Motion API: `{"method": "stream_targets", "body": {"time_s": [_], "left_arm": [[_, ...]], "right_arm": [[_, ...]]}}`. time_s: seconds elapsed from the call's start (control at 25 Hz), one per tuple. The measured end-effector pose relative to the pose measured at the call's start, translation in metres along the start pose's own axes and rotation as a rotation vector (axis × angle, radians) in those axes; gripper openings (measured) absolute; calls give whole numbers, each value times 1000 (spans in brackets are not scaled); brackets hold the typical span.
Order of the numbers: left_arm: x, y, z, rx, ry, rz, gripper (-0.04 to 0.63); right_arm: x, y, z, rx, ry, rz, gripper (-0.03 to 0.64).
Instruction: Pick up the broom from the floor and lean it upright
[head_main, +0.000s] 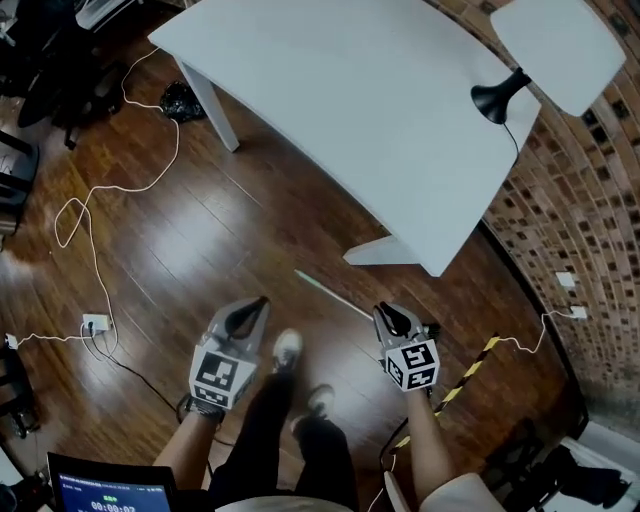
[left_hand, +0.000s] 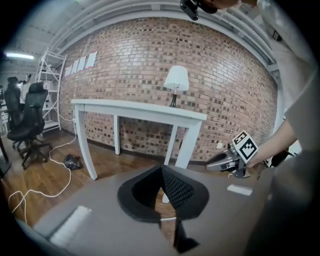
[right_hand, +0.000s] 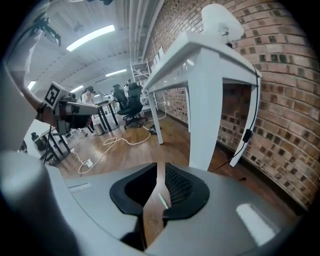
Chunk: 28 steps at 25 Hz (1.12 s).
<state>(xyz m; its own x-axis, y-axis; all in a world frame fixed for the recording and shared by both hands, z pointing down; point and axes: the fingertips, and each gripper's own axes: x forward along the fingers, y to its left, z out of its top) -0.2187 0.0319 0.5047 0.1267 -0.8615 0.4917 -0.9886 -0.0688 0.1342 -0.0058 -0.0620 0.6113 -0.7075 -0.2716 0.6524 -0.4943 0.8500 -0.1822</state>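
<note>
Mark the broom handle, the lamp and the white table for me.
broom handle (head_main: 333, 294), head view, middle of the pale shaft lying on the floor.
lamp (head_main: 494, 98), head view, its black base.
white table (head_main: 330, 100), head view, bare tabletop.

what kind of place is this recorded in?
Probably an office or studio space: brick wall, white table with a lamp, office chairs further back, cables on the wood floor.

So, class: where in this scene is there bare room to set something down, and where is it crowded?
Free: the tabletop left of the lamp; the floor between white cable and table leg. Crowded: head view's right, where broom handle, striped cable and brick wall close in.
</note>
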Motion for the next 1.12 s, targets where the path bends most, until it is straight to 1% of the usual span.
{"method": "stream_targets", "body": {"time_s": [0.2,0.4,0.48,0.6,0.72,0.8,0.88,0.96,1.12], "left_arm": [[28,8,-68,-30,83,-28,-2],[54,18,-139,-58,151,-8,-2],[61,23,-166,-81,171,4,-2],[78,30,-201,-99,187,11,-2],[100,28,-233,-116,185,5,-2],[110,23,-254,-138,183,-2,-2],[117,21,-273,-160,185,-9,-2],[123,20,-290,-172,184,-15,-2],[127,17,-320,-184,196,-14,-2]], "right_arm": [[79,-12,-53,-51,105,33,64],[150,-15,-89,-58,137,71,64],[175,-12,-108,-108,160,90,64],[212,-6,-145,-258,213,131,66],[243,-10,-201,-379,320,169,66],[259,-16,-240,-434,405,189,67],[277,-21,-274,-458,477,206,75],[296,-27,-303,-465,529,214,88],[326,-37,-346,-477,587,205,89]]}}
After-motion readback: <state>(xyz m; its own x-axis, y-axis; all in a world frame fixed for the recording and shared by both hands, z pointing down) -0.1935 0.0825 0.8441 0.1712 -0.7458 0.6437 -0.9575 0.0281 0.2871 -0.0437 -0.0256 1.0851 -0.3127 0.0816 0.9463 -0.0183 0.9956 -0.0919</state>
